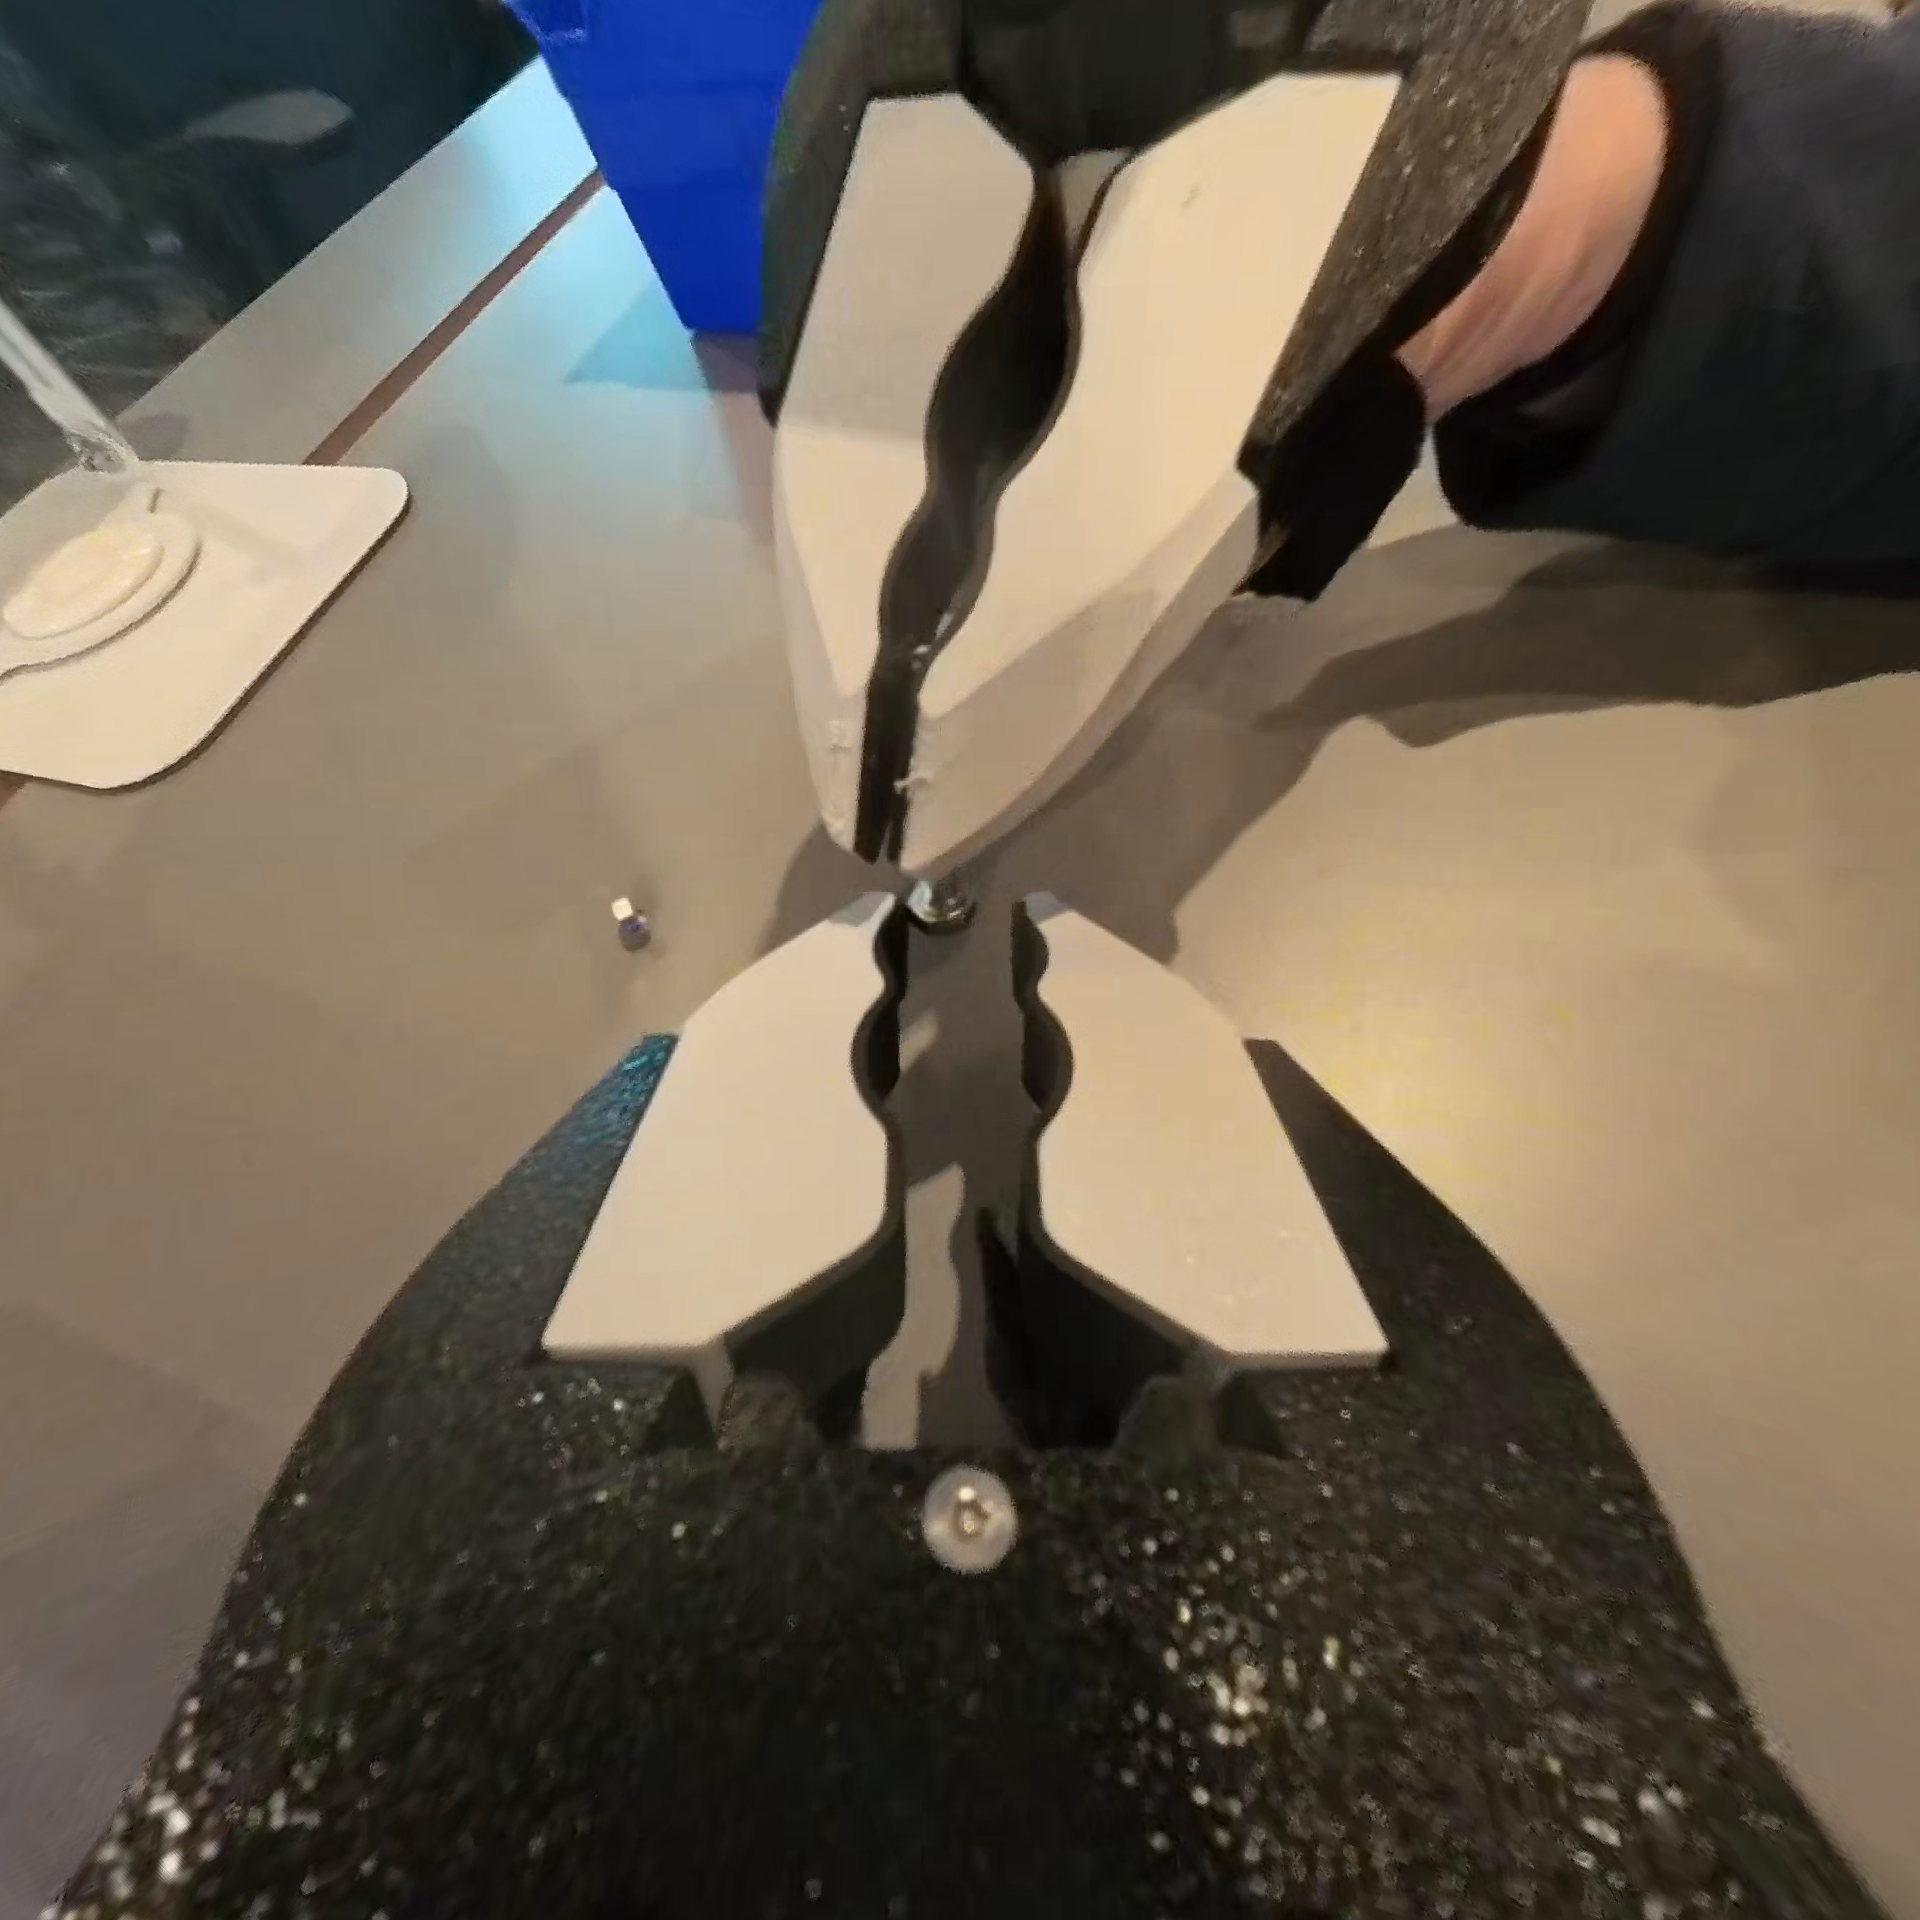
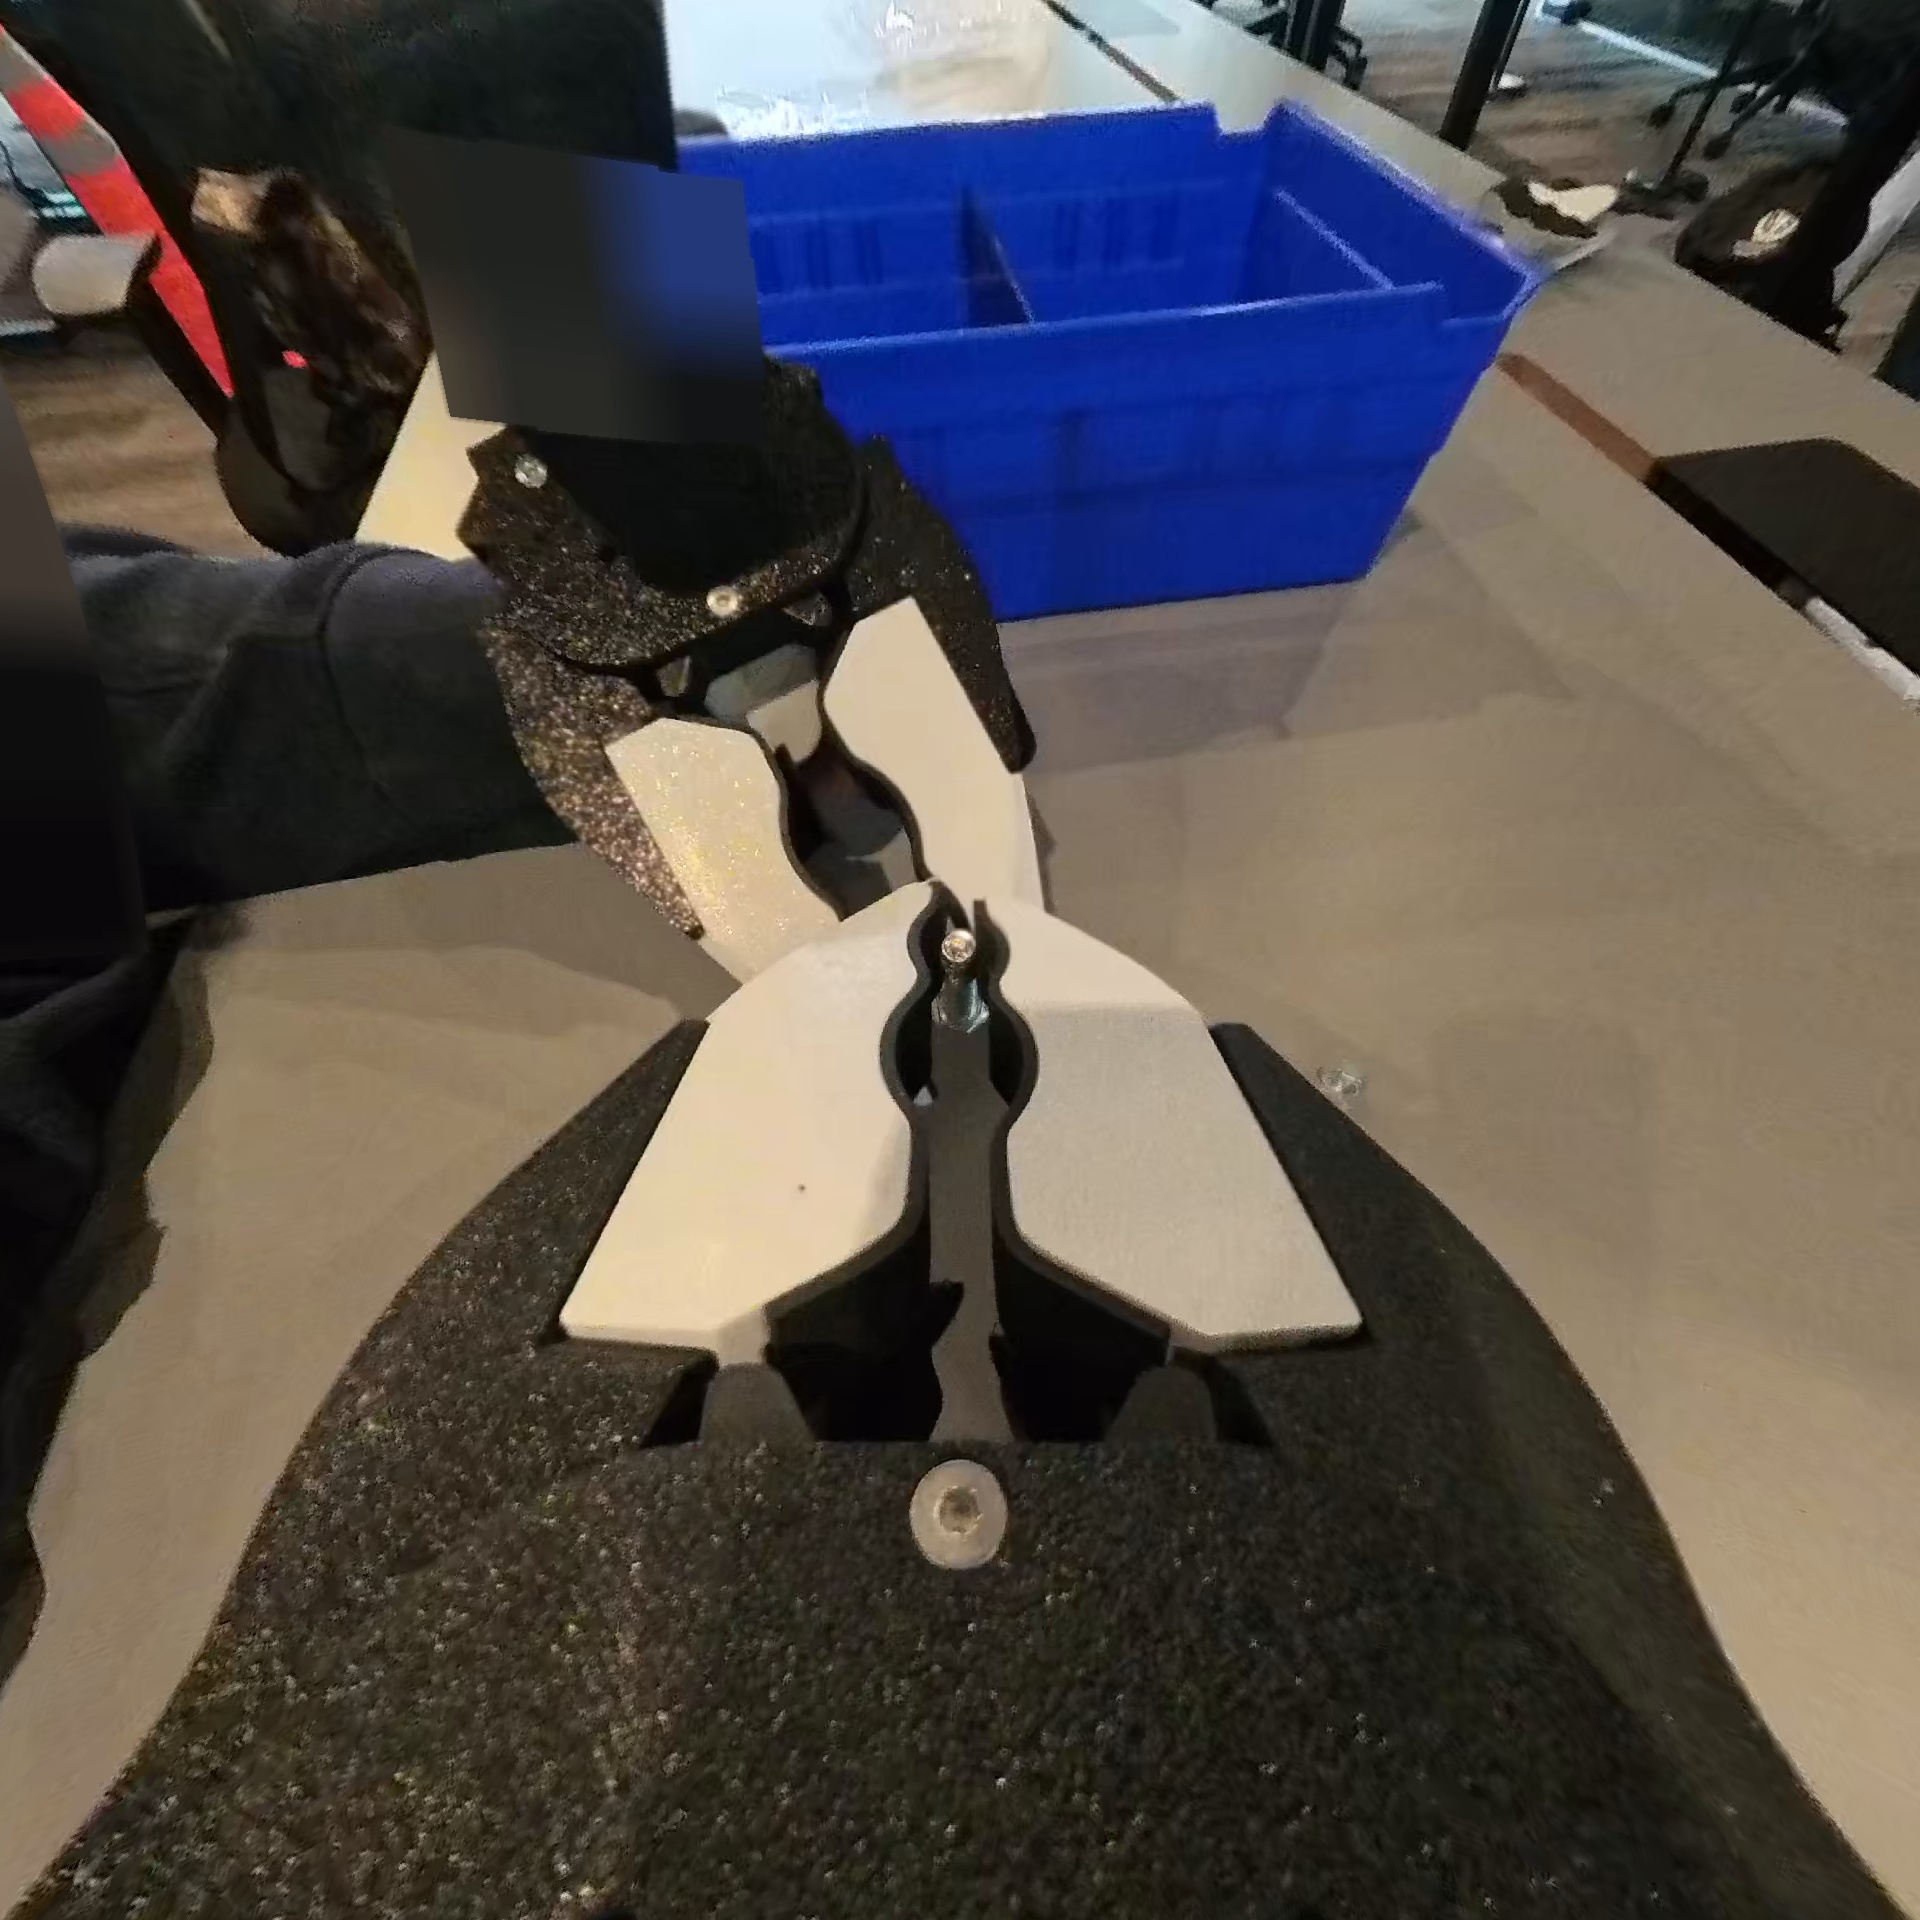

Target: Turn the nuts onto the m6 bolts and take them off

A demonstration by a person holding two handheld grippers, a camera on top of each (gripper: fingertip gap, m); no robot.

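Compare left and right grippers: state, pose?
Right gripper is shut on the M6 bolt; left gripper is open, jaws apart at the nut. Right gripper points steeply down at the table; left gripper lies flatter. Both have white fingers on black speckled bodies.

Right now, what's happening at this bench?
A person is working a handheld gripper in each hand over a grey table. The right gripper is shut on a bolt that carries a nut. The left gripper is open, its fingertips right at the nut, apparently ready to turn it. Whether the nut is going on or coming off cannot be told. A second small metal piece lies loose on the table, and a blue bin stands behind.
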